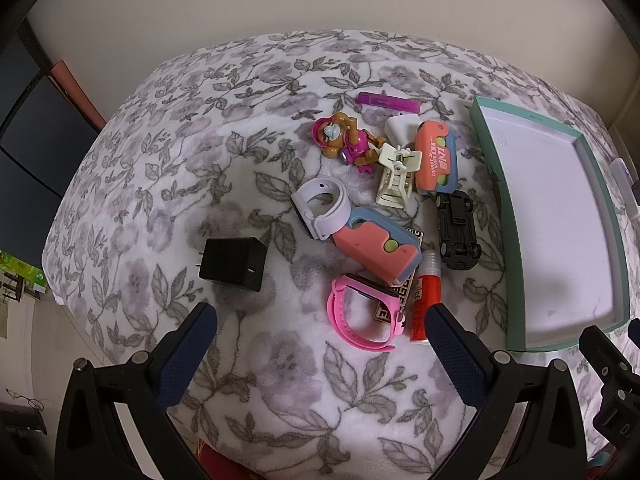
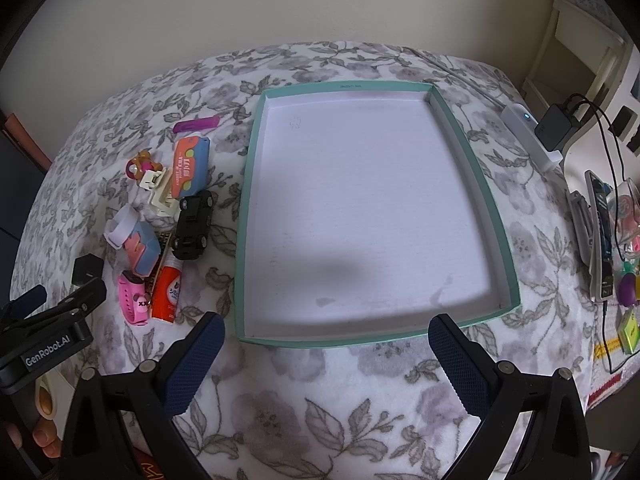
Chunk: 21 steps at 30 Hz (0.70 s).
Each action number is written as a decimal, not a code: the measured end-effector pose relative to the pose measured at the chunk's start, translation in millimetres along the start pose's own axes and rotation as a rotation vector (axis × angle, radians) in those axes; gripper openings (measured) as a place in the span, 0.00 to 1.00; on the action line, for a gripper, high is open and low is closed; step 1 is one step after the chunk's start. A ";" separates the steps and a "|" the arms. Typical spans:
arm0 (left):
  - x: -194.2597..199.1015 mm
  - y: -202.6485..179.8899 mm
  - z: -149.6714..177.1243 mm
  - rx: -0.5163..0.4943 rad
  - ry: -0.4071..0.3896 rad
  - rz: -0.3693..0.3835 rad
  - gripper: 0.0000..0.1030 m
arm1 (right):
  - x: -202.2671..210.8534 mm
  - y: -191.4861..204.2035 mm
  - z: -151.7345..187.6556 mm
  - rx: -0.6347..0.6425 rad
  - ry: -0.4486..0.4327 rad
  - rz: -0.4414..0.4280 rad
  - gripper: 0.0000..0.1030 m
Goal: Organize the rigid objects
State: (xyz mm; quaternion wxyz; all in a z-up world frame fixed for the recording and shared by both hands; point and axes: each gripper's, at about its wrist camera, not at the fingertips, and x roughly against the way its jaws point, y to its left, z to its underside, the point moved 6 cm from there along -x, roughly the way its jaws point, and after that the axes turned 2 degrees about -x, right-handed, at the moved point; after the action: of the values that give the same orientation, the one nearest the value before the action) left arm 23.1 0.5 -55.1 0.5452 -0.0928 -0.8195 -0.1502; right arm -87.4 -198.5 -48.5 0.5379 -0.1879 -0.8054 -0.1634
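Two steep downward wrist views, overlapping at teal tray (image 1: 490,152) edge.

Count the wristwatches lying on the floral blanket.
2. A white watch lies mid-pile, touching the pink-and-blue case; a pink watch lies nearest the camera, beside the red tube. More could be hidden under the pile.
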 end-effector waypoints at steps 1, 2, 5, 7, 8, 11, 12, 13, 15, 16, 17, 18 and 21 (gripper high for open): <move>0.0 0.0 0.0 0.000 0.000 0.000 1.00 | 0.0 0.1 0.0 0.000 0.000 0.000 1.00; -0.1 0.0 0.0 0.000 0.000 0.000 1.00 | -0.1 0.0 0.0 0.000 0.001 0.000 1.00; 0.0 0.0 0.0 0.000 0.000 -0.001 1.00 | -0.2 -0.2 -0.1 0.000 0.001 0.000 1.00; 0.0 0.0 0.0 -0.001 0.000 -0.001 1.00 | -0.3 -0.3 -0.1 0.000 0.001 0.000 1.00; 0.0 0.0 0.0 0.000 0.000 -0.001 1.00 | -0.3 -0.4 -0.2 0.000 0.002 0.000 1.00; -0.1 0.1 0.0 -0.001 0.000 -0.002 1.00 | -0.4 -0.5 -0.2 0.000 0.002 -0.001 1.00; -0.1 0.1 0.0 -0.001 0.000 -0.002 1.00 | -0.5 -0.7 -0.3 0.000 0.002 0.000 1.00; -0.1 0.1 0.0 -0.001 0.001 -0.002 1.00 | -0.5 -0.7 -0.3 0.000 0.002 -0.001 1.00; 0.0 0.1 0.0 -0.001 0.000 -0.002 1.00 | -0.7 -0.9 -0.4 0.000 0.003 0.000 1.00; 0.0 0.1 0.0 -0.001 -0.001 -0.002 1.00 | -0.8 -0.9 -0.4 0.000 0.004 0.000 1.00; 0.0 0.1 -0.1 -0.001 -0.001 -0.002 1.00 | -0.8 -1.0 -0.5 0.000 0.004 -0.001 1.00; 0.0 0.1 0.0 -0.001 -0.001 -0.002 1.00 | -0.8 -1.0 -0.5 0.000 0.004 0.000 1.00; 0.0 0.1 0.0 -0.001 0.000 -0.003 1.00 | -1.1 -1.2 -0.5 0.000 0.004 0.000 1.00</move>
State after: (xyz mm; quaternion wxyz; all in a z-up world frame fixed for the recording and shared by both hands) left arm 23.2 0.7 -55.1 0.5450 -0.0920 -0.8195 -0.1516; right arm -87.2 -199.9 -49.4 0.5394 -0.1877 -0.8044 -0.1640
